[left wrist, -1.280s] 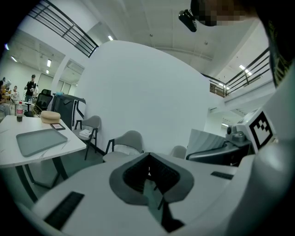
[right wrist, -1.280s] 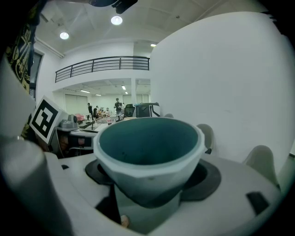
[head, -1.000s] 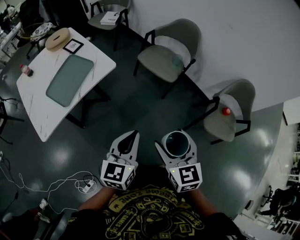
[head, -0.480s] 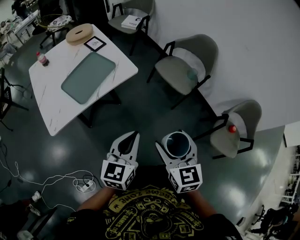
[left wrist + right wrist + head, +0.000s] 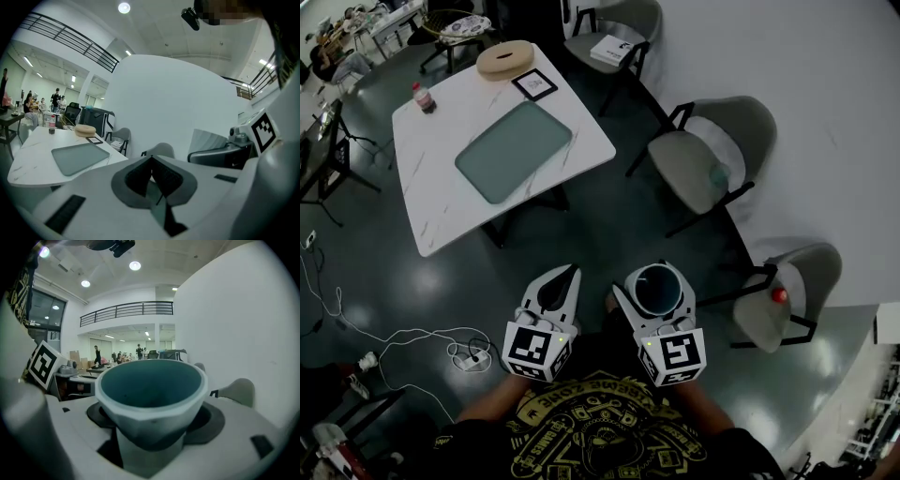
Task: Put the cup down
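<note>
A pale cup point(image 5: 655, 288) with a dark teal inside stands upright between the jaws of my right gripper point(image 5: 655, 287), which is shut on it and carries it in the air above the dark floor. In the right gripper view the cup point(image 5: 152, 399) fills the middle, gripped low on its body. My left gripper point(image 5: 562, 277) is beside it on the left, shut and holding nothing; its closed tips point(image 5: 151, 159) meet in the left gripper view. The white table point(image 5: 441, 183) with a green mat point(image 5: 514, 152) lies ahead to the left.
On the table are a round wooden box point(image 5: 504, 59), a framed card point(image 5: 534, 84) and a small bottle point(image 5: 422, 97). Grey chairs point(image 5: 708, 164) line the white wall at right, one with a red ball point(image 5: 779, 295). Cables and a power strip point(image 5: 469, 357) lie on the floor at left.
The view has moved: the table and chairs have slid right and down in the head view. Both grippers keep their pose, the cup still held in the right one.
</note>
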The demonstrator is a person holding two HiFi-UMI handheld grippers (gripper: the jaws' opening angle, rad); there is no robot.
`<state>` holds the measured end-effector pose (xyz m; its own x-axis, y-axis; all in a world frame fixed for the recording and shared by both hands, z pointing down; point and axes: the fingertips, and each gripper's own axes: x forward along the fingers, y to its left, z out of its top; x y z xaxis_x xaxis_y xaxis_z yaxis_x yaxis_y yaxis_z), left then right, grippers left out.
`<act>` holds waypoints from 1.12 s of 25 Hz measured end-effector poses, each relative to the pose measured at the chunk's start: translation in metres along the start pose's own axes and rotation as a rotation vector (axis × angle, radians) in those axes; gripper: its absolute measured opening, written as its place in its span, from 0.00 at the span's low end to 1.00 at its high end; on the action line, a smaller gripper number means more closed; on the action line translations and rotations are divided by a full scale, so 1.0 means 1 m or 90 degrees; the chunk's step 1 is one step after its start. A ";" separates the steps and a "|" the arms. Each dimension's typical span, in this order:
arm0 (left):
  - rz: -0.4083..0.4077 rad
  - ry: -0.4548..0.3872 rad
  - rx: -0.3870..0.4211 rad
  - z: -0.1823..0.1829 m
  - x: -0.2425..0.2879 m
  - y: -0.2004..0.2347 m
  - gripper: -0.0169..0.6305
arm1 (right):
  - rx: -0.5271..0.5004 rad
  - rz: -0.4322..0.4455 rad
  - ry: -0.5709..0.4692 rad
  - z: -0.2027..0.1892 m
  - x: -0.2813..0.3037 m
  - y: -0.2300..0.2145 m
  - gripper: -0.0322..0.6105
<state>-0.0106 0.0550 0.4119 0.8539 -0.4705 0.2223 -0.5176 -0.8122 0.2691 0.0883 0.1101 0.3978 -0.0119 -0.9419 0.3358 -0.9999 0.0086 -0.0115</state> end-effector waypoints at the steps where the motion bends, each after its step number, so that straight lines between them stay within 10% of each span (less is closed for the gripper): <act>1: 0.010 -0.001 -0.001 0.001 0.002 0.004 0.04 | -0.002 0.010 -0.001 0.001 0.006 -0.001 0.64; 28: 0.243 -0.037 -0.021 0.023 0.087 -0.010 0.04 | -0.074 0.245 -0.034 0.024 0.069 -0.090 0.64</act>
<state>0.0705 0.0144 0.4075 0.6001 -0.7567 0.2596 -0.7999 -0.5635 0.2066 0.1781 0.0364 0.3991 -0.3878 -0.8787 0.2785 -0.9169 0.3985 -0.0195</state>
